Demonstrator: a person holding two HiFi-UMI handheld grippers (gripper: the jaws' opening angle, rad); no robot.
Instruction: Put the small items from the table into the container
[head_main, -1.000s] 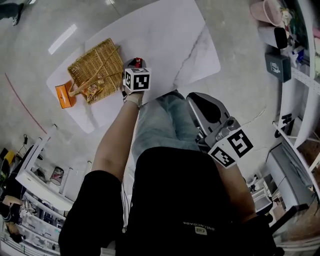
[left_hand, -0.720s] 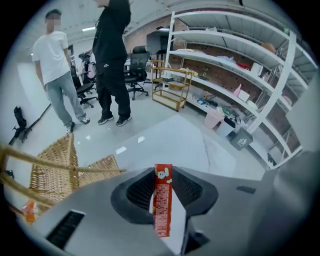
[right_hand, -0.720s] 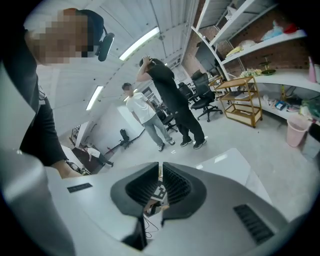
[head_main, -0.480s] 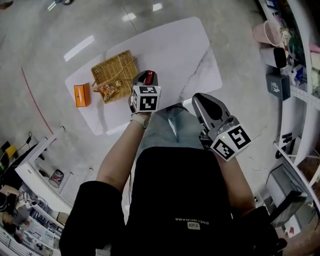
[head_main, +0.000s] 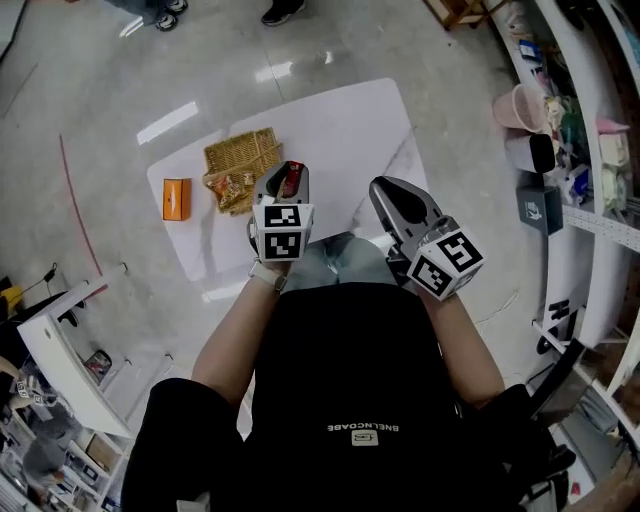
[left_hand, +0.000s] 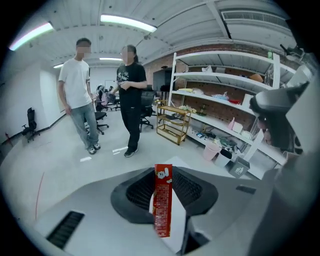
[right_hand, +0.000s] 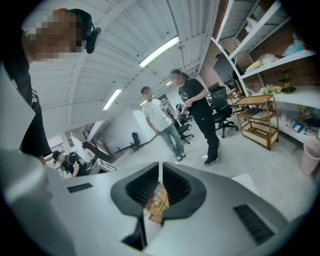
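**A:** Red, glossy stick packet (head_main: 291, 181). In the head view it is pinched in the left tongs (head_main: 284, 170), raised clear of the white marbled counter (head_main: 350, 120). The woven wicker basket (head_main: 245, 152) sits farther off with a crinkly snack bag (head_main: 228, 186) at its near edge. An orange box (head_main: 176, 198) lies just beside it.

**B:** How will the packet handle?

**A:** Light, thin and slick, I'd judge, and likely to bend. In the left gripper view the ribbed pads clamp its flat sides, with the top end poking out past the tips. A flat pinch like that suits it.

**B:** And the right tongs (right_hand: 160, 170)?

**A:** In the right gripper view they're closed to a slit and hold nothing. Wicker shows through the gap.
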